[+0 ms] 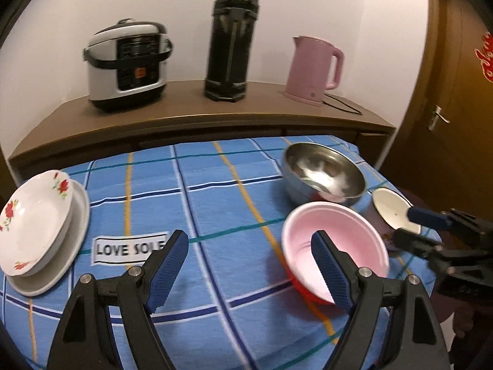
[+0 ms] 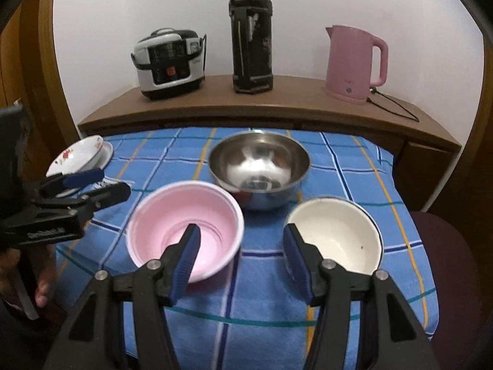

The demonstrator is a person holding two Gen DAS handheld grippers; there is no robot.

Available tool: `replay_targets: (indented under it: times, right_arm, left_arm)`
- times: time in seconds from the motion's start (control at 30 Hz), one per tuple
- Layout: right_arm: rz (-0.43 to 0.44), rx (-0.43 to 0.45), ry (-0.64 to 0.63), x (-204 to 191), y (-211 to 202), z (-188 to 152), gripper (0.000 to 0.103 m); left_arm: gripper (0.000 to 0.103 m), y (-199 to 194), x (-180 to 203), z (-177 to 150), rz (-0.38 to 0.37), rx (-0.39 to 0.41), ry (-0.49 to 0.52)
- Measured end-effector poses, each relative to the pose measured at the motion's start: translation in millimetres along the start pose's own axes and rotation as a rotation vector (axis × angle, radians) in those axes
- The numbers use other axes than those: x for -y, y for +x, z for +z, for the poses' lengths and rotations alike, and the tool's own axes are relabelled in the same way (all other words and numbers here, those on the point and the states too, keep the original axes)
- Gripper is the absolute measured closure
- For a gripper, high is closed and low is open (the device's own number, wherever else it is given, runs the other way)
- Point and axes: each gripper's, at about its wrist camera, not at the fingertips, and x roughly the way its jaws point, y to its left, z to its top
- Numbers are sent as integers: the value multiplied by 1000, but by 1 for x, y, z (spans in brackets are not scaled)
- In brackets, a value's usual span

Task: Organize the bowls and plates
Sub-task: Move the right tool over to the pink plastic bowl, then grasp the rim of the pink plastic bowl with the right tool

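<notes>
Steel, pink plastic [image 2: 185, 231] and white enamel [image 2: 336, 240] bowls sit unnested on my blue-checked tabletop [image 2: 354, 169]; two plates [image 1: 40, 225] are stacked left; both hand-held grippers, left [image 1: 249, 271] and right [image 2: 243, 265], hover wide, empty; next I'd judge nesting bowls.
</notes>
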Motion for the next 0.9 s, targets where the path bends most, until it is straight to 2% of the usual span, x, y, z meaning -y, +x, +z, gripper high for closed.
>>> replay_targets:
  times: [0.03, 0.13, 0.17, 0.2, 0.3, 0.4, 0.43, 0.47, 0.5, 0.53, 0.63, 0.9]
  right_arm:
    - [4, -11, 4, 1, 4, -3, 48]
    - [25, -21, 14, 3, 12, -7, 59]
    - [30, -24, 16, 4, 13, -8, 62]
    - [38, -25, 14, 4, 14, -10, 63]
    - [44, -30, 21, 6, 19, -13, 65]
    - [50, -30, 21, 7, 22, -16, 71]
    - [61, -31, 21, 6, 23, -17, 76]
    - [68, -28, 21, 6, 24, -17, 83]
    - [75, -20, 20, 5, 23, -18, 86]
    - [80, -10, 21, 5, 23, -17, 88]
    - [96, -2, 21, 3, 23, -17, 90]
    - [104, 44, 37, 5, 14, -11, 92]
  left_arm:
    - [20, 1, 5, 0, -2, -5, 12]
    - [39, 4, 14, -4, -17, -27, 38]
    - [48, 7, 17, -5, -15, -36, 51]
    - [52, 9, 20, -6, -16, -47, 59]
    - [52, 13, 22, -8, -35, -63, 56]
    - [52, 17, 22, -9, -41, -70, 54]
    - [52, 18, 23, -9, -45, -74, 52]
    - [55, 20, 24, -10, -51, -81, 49]
    - [63, 22, 25, -10, -59, -91, 46]
    - [66, 24, 26, -11, -68, -101, 45]
    - [76, 28, 30, -13, -90, -117, 44]
    - [87, 29, 28, -13, -83, -138, 31]
